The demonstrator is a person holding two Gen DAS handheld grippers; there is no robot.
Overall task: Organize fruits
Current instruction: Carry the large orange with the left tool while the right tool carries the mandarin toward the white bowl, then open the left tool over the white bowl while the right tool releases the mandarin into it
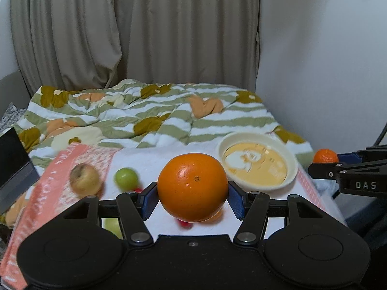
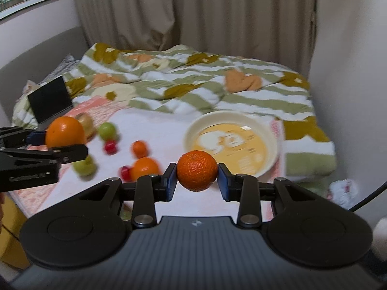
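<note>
Large orange [image 1: 192, 186]: smooth, glossy, bright orange skin; near-round, slightly wider than tall, so no clear long axis. A small dark dimple on the skin faces the left wrist camera, a little right of centre.
Large orange, location: held clear of the white cloth [image 1: 157, 162], between the blue pads of the left gripper [image 1: 192, 197]. In the right wrist view it shows at far left [image 2: 65, 132].
Left gripper jaws: clamped on the large orange, one pad on each side.
Mandarin [image 2: 197, 170]: smaller, deeper orange, with coarse pebbled skin; slightly flattened, wider than tall. A pale stem scar points up and toward the camera.
Mandarin, location: held above the cloth, just in front of the near rim of the bowl [image 2: 273, 142].
Right gripper [image 2: 197, 177] jaws: closed on the mandarin, pads touching its left and right sides.
Bowl: cream rim, yellow interior with a pale printed figure; stands upright on the cloth, to the right of the loose fruit.
Loose fruit on cloth: yellow-brown apple [image 1: 84, 178], green fruit [image 1: 126, 178], a second green fruit [image 2: 84, 166], two small oranges [image 2: 139, 148] [image 2: 144, 168], two small red fruits [image 2: 110, 146] [image 2: 125, 172]. Motion blur hides finer detail.
Surroundings: striped floral quilt [image 1: 169, 118] on the bed behind the cloth; dark laptop [image 2: 49, 101] at left; beige curtain [image 1: 145, 29] behind.
</note>
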